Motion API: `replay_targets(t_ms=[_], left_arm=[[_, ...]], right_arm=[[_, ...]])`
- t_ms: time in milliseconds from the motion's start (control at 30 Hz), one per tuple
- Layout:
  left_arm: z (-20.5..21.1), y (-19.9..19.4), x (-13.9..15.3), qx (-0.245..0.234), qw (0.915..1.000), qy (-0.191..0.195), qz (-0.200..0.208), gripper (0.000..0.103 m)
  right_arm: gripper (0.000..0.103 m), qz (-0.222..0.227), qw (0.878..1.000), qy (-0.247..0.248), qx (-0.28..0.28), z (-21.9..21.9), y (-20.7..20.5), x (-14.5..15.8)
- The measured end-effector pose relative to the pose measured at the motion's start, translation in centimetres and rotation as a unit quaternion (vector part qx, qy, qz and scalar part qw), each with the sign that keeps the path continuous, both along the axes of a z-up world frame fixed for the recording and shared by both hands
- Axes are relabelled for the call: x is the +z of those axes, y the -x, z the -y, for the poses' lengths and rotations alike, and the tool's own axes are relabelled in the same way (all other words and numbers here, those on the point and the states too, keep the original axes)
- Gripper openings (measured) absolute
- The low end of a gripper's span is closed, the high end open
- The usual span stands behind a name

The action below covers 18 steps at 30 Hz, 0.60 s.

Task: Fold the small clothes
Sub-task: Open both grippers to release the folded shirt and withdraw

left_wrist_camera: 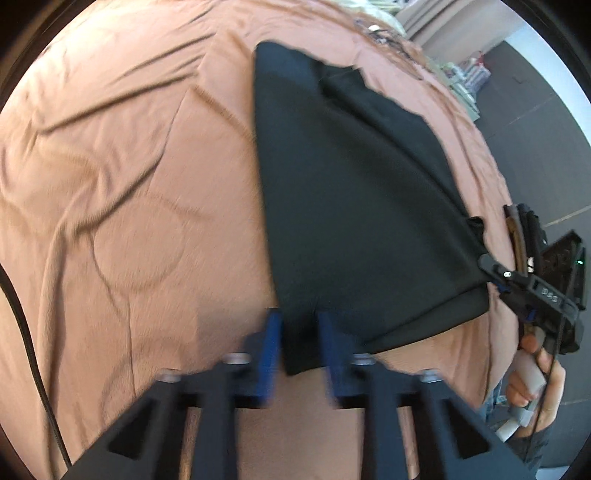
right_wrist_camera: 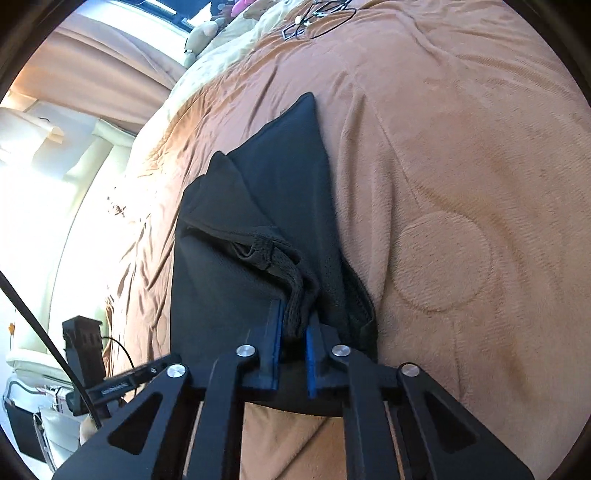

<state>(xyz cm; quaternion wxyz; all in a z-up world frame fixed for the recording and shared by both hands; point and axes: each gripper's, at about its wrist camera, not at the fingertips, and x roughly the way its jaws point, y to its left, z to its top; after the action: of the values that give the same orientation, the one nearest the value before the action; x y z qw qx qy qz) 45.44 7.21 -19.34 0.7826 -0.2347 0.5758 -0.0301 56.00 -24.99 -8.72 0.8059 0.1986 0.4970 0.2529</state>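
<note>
A black garment [left_wrist_camera: 354, 206] lies stretched over a brown blanket [left_wrist_camera: 122, 192]. My left gripper [left_wrist_camera: 299, 332] is shut on the garment's near left corner. My right gripper [right_wrist_camera: 295, 328] is shut on the bunched waistband and mesh lining of the same garment [right_wrist_camera: 258, 229]. In the left wrist view the right gripper [left_wrist_camera: 495, 271] shows at the garment's right corner, with the hand holding it below. The near edge hangs lifted between both grippers; the far end rests on the blanket [right_wrist_camera: 461, 184].
Black cables [right_wrist_camera: 317, 18] and stuffed toys [right_wrist_camera: 207, 33] lie at the blanket's far end. The left gripper's body [right_wrist_camera: 85, 350] shows at lower left. Dark floor [left_wrist_camera: 546, 122] lies beyond the bed's right edge. A black cord [left_wrist_camera: 26, 325] runs down the left side.
</note>
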Motion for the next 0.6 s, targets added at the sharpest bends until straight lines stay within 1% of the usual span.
replay_targets(t_ms=[33, 67, 233, 300, 367, 467, 533, 600], left_arm=[[-0.1, 0.0, -0.1, 0.001, 1.0000, 0.004, 0.003, 0.012], [-0.1, 0.1, 0.0, -0.004, 1.0000, 0.000, 0.006, 0.006], [-0.6, 0.4, 0.9, -0.003, 1.0000, -0.001, 0.008, 0.005], [-0.8, 0.7, 1.1, -0.008, 0.9999, -0.003, 0.012, 0.005], [-0.9, 0.7, 1.1, -0.012, 0.9998, -0.007, 0.011, 0.005], [-1.0, 0.7, 0.7, -0.016, 0.9997, -0.016, 0.004, 0.005], [-0.7, 0.5, 0.7, -0.026, 0.9994, -0.023, 0.004, 0.005], [-0.6, 0.2, 0.8, -0.030, 0.9993, -0.022, -0.003, 0.006]], right_arm=[[0.004, 0.003, 1.000, -0.002, 0.000, 0.0, 0.3, 0.2], [0.004, 0.007, 1.000, -0.002, 0.002, 0.0, 0.6, 0.5], [0.003, 0.027, 0.999, 0.010, 0.017, -0.3, 2.8, 1.2], [0.003, 0.032, 0.999, 0.023, 0.019, -0.1, 3.6, 1.1], [0.003, 0.033, 0.999, 0.038, 0.018, 0.1, 4.0, 0.6], [0.003, 0.027, 0.997, 0.059, 0.033, 0.2, 4.5, 0.2], [0.004, 0.033, 0.995, 0.079, 0.043, -0.2, 4.8, 0.8], [0.008, 0.048, 0.993, 0.099, 0.049, -0.6, 5.0, 2.1]])
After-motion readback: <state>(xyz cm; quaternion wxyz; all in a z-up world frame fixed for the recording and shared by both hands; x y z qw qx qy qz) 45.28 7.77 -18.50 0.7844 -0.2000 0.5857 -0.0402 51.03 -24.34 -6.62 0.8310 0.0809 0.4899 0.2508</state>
